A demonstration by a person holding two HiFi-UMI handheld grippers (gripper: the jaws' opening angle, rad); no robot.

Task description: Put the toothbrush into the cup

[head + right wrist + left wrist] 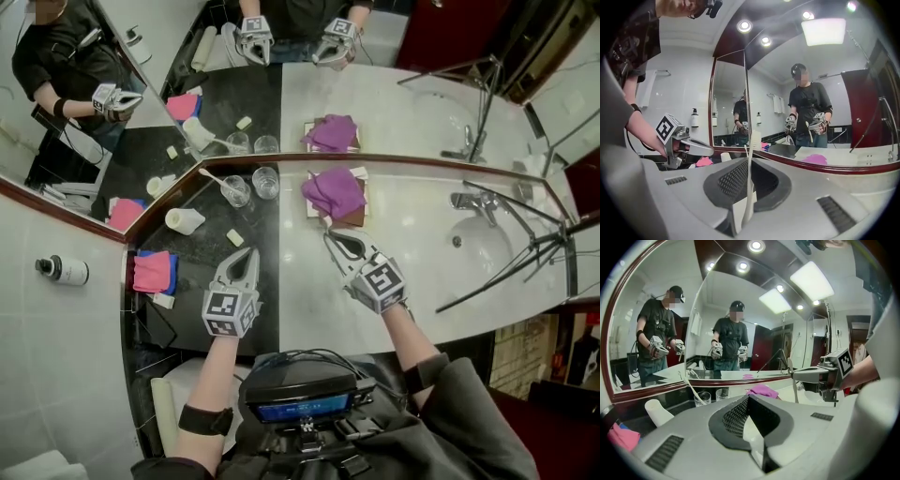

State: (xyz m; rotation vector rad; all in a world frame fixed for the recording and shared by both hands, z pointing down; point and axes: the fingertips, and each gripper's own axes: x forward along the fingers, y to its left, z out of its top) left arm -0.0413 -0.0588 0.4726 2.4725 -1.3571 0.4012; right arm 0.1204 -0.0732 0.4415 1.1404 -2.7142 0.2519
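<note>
The right gripper grips a white toothbrush crosswise at its jaw tips, long axis near upright, bristle head up, over the white counter near the pink cloth. The glass cup stands apart to its left. The left gripper is closed, empty.

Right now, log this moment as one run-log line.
right gripper: shut on toothbrush, above counter | left gripper: shut, empty | empty cup: on counter, not reached
</note>
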